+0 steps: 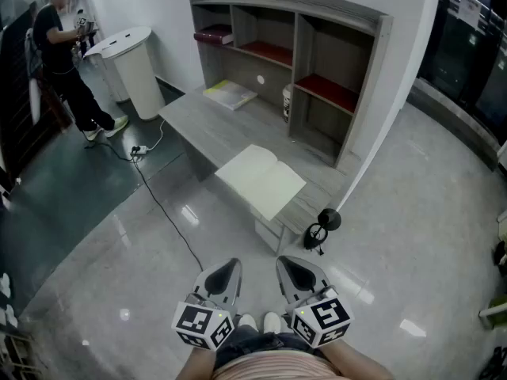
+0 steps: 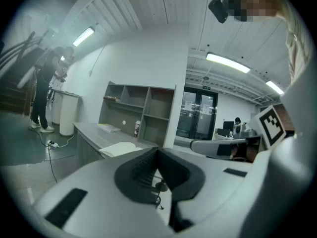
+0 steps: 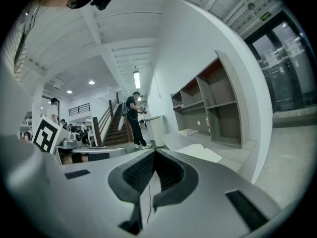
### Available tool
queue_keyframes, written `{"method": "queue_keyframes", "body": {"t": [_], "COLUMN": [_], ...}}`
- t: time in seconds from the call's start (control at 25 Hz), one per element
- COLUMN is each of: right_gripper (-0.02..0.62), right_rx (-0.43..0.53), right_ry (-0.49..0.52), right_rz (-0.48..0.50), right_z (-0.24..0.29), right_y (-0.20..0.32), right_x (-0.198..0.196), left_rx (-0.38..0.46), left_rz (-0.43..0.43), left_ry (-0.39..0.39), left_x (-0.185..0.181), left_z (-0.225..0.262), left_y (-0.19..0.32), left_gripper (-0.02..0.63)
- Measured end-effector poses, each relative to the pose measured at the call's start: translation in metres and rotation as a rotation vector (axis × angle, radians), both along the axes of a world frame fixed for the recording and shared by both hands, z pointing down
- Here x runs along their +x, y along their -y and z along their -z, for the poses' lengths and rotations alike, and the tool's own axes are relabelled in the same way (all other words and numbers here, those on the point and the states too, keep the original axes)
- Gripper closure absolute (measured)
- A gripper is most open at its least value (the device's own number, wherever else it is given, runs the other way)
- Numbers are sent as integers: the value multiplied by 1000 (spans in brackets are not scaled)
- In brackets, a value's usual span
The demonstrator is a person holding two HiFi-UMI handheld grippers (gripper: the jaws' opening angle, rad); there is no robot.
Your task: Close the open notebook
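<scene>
The open notebook [image 1: 261, 181] lies flat with pale blank pages on the near end of the grey desk [image 1: 198, 125]. It also shows small in the left gripper view [image 2: 119, 147] and in the right gripper view [image 3: 200, 152]. My left gripper [image 1: 229, 267] and right gripper [image 1: 288, 264] hang side by side close to my body, over the floor and well short of the desk. Both point toward the notebook. The left gripper's [image 2: 157, 151] jaws meet with nothing between them. The right gripper's [image 3: 155, 152] jaws also meet, empty.
A shelf unit [image 1: 317, 70] stands on the desk's far side, with a closed book [image 1: 230, 95] and a white cup [image 1: 287, 101] in front of it. A black round-headed object [image 1: 321, 227] stands by the desk's near corner. A cable [image 1: 166, 212] crosses the floor. A white bin [image 1: 135, 70] and a person [image 1: 63, 54] are far left.
</scene>
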State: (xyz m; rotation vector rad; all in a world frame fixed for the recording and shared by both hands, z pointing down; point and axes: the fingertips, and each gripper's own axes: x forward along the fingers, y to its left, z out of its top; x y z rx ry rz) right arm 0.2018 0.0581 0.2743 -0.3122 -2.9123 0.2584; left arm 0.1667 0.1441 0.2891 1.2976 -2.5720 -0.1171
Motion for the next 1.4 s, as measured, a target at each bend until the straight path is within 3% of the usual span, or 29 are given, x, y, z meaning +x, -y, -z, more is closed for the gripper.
{"method": "queue_keyframes", "body": {"t": [1.0,1.4], "right_gripper": [586,586], "right_rx": [-98,-122], "right_ry": [-41,-48], "right_rz": [16,-5], "right_z": [-17,-20], "right_y": [19,33], "right_x": [-11,-42], "left_rx": [-19,-16], "left_rz": [74,64], "left_ry": [-16,16], "left_x": [-19,-55], "left_z": [-9,-2], "left_y": [-5,5], "left_gripper": [594,594]}}
